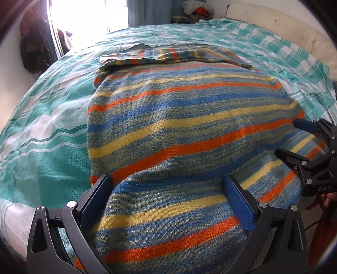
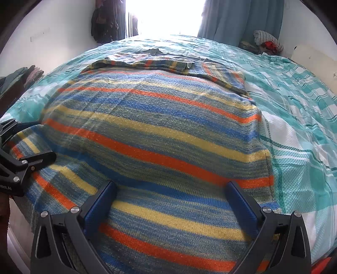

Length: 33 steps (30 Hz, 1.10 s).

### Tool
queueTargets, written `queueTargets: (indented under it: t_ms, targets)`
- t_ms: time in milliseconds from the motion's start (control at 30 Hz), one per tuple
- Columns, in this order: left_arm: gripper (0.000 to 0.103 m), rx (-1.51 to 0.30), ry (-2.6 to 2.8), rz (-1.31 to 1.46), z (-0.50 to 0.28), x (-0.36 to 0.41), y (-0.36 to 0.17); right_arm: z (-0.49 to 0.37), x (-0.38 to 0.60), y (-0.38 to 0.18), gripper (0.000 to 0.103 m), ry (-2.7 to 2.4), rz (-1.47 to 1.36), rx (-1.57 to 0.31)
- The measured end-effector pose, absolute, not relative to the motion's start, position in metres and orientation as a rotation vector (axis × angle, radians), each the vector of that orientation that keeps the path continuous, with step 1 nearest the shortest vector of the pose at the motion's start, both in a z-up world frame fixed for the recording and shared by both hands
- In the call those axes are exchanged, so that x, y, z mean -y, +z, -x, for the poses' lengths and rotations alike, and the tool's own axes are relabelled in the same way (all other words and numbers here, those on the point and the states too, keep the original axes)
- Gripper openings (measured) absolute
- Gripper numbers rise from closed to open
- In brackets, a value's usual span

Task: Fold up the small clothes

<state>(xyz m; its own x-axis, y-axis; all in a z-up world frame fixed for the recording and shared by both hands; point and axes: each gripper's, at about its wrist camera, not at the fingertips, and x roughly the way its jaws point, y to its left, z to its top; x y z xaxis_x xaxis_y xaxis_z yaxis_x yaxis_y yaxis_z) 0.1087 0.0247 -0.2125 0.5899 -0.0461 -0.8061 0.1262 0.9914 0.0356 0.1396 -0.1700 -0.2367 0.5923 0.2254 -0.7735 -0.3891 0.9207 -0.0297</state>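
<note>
Two grippers: left gripper (image 1: pixel 167 198) and right gripper (image 2: pixel 170 202) both gaping wide, holding nothing.
Sweater: striped sweater (image 1: pixel 179 126) lying flat beneath and ahead of both, on the checked bedsheet (image 1: pixel 42 160).
Risk: pinching sheet along with knit, dragging both.
Risk: grabbing uneven layers, skewing the fold.

Bright daylight pours in from the window (image 2: pixel 166 16), which is glaring white. Far from the window, picture edges bend and go dark.
</note>
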Motion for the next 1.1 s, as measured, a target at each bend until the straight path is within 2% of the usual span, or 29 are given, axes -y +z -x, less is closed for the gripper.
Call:
queueTargets:
  t_ms: [1100]
  targets:
    - [0.102, -0.946, -0.097, -0.101, -0.1089, -0.0237, -0.2124, -0.1395, 0.1694, -0.2364, 0.103, 0.358, 0.205, -0.859]
